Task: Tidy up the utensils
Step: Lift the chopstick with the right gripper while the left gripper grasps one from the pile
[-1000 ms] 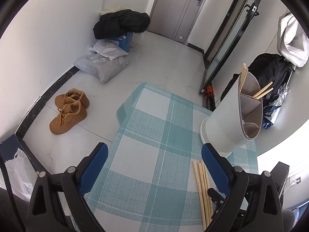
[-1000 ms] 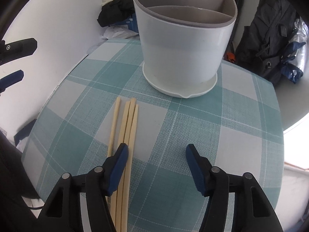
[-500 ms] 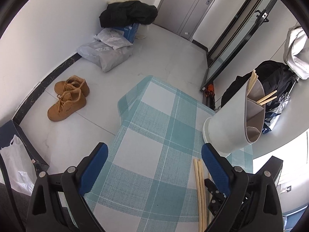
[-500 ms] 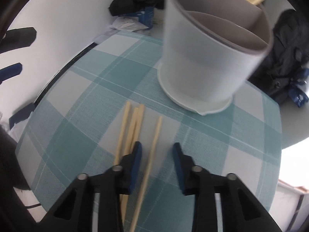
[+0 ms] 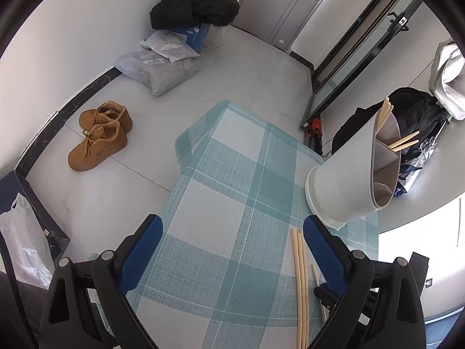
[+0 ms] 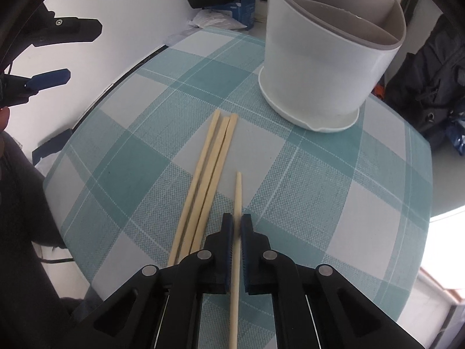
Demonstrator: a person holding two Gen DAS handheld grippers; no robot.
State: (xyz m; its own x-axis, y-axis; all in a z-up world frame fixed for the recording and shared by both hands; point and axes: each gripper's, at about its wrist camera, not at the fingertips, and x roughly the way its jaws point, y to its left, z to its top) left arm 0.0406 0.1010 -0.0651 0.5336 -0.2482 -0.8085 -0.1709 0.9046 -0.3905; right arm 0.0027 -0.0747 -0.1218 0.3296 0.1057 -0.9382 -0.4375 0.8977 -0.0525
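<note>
Wooden chopstick (image 6: pixel 237 203) clamped in the right gripper (image 6: pixel 237 224); only the left view shows shoes (image 5: pixel 98 135), left gripper (image 5: pixel 232 234) agape.

A table covered by a teal-and-white checked cloth (image 5: pixel 232 226) occupies the near centre of the scene. On the pale floor to the left, a pair of tan lace-up shoes (image 5: pixel 98 135) stands side by side near the dark skirting. Farther off, against the left wall, grey and white plastic mailing bags (image 5: pixel 158 69) lie stacked, with a blue-and-white box (image 5: pixel 196 33) behind them and a black jacket (image 5: pixel 194 8) heaped on top. A grey door (image 5: pixel 286 3) closes the far wall. At the right, a black backpack (image 5: pixel 418 110) sits beside a dark-framed glass panel (image 5: pixel 357 55). A white plastic bag (image 5: pixel 23 247) hangs at the near left.
</note>
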